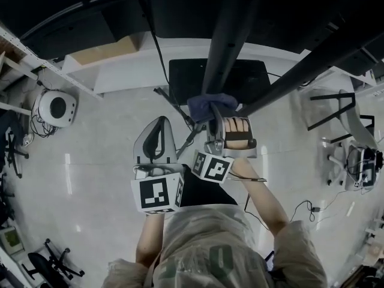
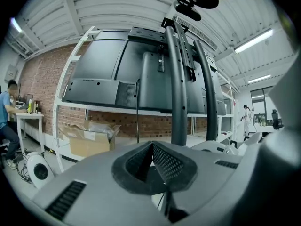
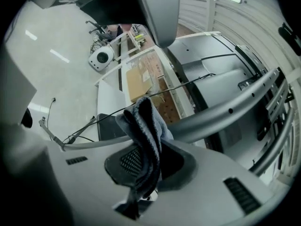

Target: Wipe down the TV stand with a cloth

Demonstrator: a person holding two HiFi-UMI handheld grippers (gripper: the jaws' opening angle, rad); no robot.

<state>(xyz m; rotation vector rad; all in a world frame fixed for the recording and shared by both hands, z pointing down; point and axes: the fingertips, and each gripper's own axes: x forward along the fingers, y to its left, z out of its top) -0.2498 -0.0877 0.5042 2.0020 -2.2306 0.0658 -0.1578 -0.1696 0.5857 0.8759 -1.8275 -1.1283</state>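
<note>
Right now the right gripper (image 3: 145,147) is clenched on a blue-grey cloth (image 3: 143,119). The cloth bunches up out of its jaws, right up against a slanted dark pole of the TV stand (image 3: 225,114) just ahead of it. From the head view, the cloth (image 1: 210,105) sits at the gripper's (image 1: 223,125) tip, between the stand's (image 1: 225,35) two poles and above its black base plate. The left gripper (image 1: 159,125) is held just beside it, to its left, apart from the stand. Its jaws are pressed together on nothing (image 2: 153,147), aimed up at the stand's upright (image 2: 178,88) and the TV's (image 2: 113,74) back. A cardboard box (image 2: 87,138) lies beyond it, low left.
</note>
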